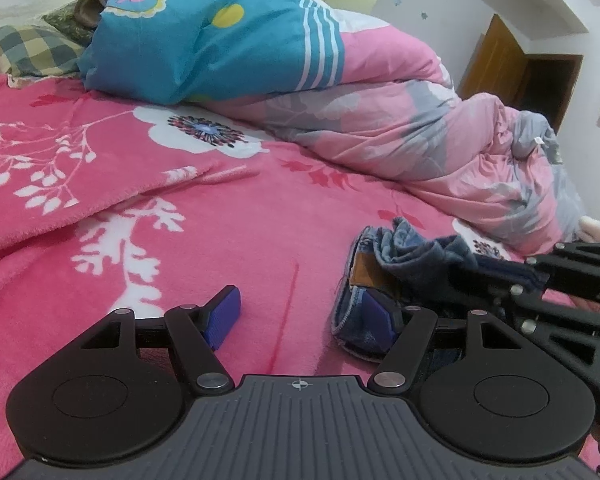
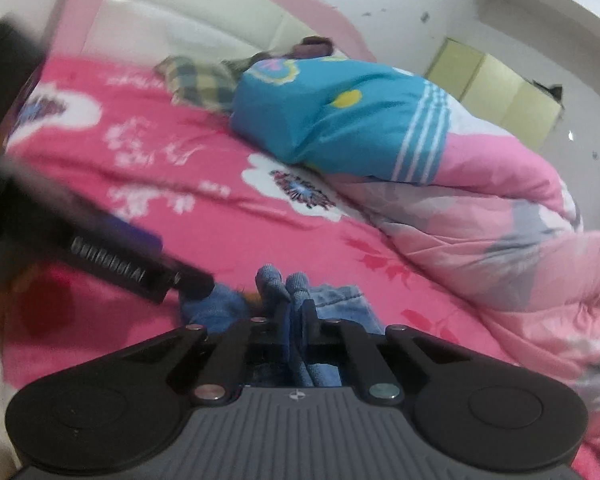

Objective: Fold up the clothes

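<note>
The left gripper (image 1: pixel 300 312) stands with its jaws spread wide and nothing between them, low over the pink floral blanket (image 1: pixel 100 200); its right blue pad sits against the near edge of the jeans (image 1: pixel 412 268), a placing that would suit either a fresh grip on that edge or a letting-go of it, and the pictures do not settle which; the denim lies bunched on the blanket just right of the gap, with a tan waistband patch showing, so the garment is gathered rather than laid flat; further right, the right gripper (image 2: pixel 298 304) has its jaws drawn narrow and clamped on a bunched fold of the jeans (image 2: pixel 340 300), holding it raised off the bed, probably so that the cloth can be carried over or straightened; behind, a rolled quilt (image 1: pixel 380 120) lies along the far side of the bed, well apart from the denim. The left wrist view shows the patch, the hem and how the fabric rests on the blanket, with the other tool only as dark linkage at the edge; the right wrist view, blurred on its left, alone shows cloth pinched between closed fingers.
</note>
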`<state>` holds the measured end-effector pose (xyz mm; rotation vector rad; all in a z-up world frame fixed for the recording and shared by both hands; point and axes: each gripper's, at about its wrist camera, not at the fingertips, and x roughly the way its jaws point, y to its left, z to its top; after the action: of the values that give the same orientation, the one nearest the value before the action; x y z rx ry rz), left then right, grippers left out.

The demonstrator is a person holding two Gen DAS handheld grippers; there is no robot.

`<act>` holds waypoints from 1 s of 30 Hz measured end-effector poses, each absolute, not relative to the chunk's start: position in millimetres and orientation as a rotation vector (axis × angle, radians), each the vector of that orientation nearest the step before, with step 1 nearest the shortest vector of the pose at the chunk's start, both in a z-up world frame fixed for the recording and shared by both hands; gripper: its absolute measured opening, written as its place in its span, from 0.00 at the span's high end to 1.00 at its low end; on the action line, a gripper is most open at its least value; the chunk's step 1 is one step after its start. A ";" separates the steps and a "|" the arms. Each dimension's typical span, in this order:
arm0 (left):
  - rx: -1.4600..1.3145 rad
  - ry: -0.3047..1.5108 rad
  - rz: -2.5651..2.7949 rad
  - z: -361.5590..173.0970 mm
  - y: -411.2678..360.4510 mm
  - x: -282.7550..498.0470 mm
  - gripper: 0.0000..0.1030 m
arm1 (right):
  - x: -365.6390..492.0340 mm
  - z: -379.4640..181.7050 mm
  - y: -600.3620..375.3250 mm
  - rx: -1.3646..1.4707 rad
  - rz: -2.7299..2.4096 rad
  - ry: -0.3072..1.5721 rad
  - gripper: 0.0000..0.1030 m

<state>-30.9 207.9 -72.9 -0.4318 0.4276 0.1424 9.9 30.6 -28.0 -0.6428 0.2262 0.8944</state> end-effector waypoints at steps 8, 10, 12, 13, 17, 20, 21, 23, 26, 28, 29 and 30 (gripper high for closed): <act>-0.445 0.424 0.137 -73.0 210.3 -31.3 0.35 | 4.3 -25.5 46.9 -0.663 0.914 0.208 0.96; -0.448 0.424 0.136 -73.0 210.9 -31.5 0.35 | 1.7 -31.1 51.2 -0.693 0.919 0.214 0.96; -0.453 0.423 0.136 -73.2 211.7 -31.8 0.35 | -1.9 -36.8 52.3 -0.721 0.923 0.217 0.96; -0.456 0.422 0.135 -73.3 212.1 -32.0 0.35 | -3.9 -38.7 51.8 -0.730 0.923 0.214 0.96; -0.462 0.420 0.135 -73.5 212.7 -32.6 0.35 | -9.1 -38.1 48.8 -0.748 0.913 0.190 0.96; -0.461 0.421 0.134 -73.6 212.6 -32.4 0.35 | -5.8 -32.6 43.6 -0.740 0.904 0.182 0.97; -0.461 0.421 0.134 -73.8 212.9 -32.6 0.35 | -4.6 -31.3 41.8 -0.739 0.902 0.182 0.97; -0.460 0.421 0.134 -73.7 213.2 -32.5 0.35 | -4.4 -32.6 39.4 -0.746 0.905 0.185 0.97; -0.462 0.420 0.135 -73.7 213.1 -32.6 0.35 | -6.3 -36.6 38.3 -0.754 0.916 0.202 0.97; -0.463 0.420 0.136 -73.6 213.1 -32.7 0.35 | -6.8 -39.5 39.4 -0.758 0.927 0.220 0.97; -0.465 0.419 0.136 -73.4 213.3 -32.8 0.35 | -6.7 -40.9 40.5 -0.759 0.935 0.232 0.96; -0.471 0.416 0.136 -73.3 214.1 -33.3 0.35 | -7.0 -40.4 40.4 -0.753 0.942 0.235 0.95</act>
<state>-33.3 214.1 -73.3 -0.4709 0.4156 0.1358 -7.0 40.4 -40.4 -0.7526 0.2353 0.9425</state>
